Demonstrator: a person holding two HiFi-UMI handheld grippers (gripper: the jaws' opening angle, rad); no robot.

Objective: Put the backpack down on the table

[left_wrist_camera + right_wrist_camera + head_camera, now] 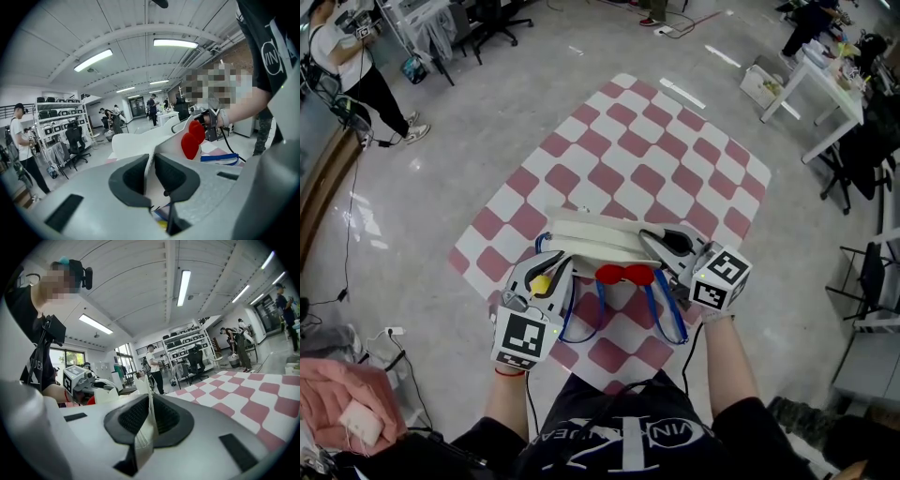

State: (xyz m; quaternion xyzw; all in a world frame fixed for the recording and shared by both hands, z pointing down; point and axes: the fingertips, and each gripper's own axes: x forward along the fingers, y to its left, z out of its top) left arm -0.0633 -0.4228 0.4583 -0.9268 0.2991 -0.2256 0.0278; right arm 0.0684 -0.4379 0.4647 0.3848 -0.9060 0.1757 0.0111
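Nearest the person, the blue straps [667, 315] hang slack below and behind both sets of fingertips. The left gripper [547, 278] has its fingers [129, 181] pressed together on a thin white panel of the backpack [592, 238]. That panel runs up between them and on past their tips toward the red bow [623, 274]. The right gripper [664, 247] does the same on the other side: its fingers [135, 418] are pinched on a white edge of fabric that stands up between them. The bow sits between the two pairs of fingertips, and the white body of the bag stretches just beyond them.

Further out, past the fingertips, the desk [677, 148] spreads away under its pink-and-white checked cloth. The backpack is over the near part of it. From the head view it is hard to say whether the bag's underside already touches the cloth or hangs just above it.

So the carry looks done and the bag is over the right spot. The lowering, if any is left, and the letting go by both grippers are not yet done.
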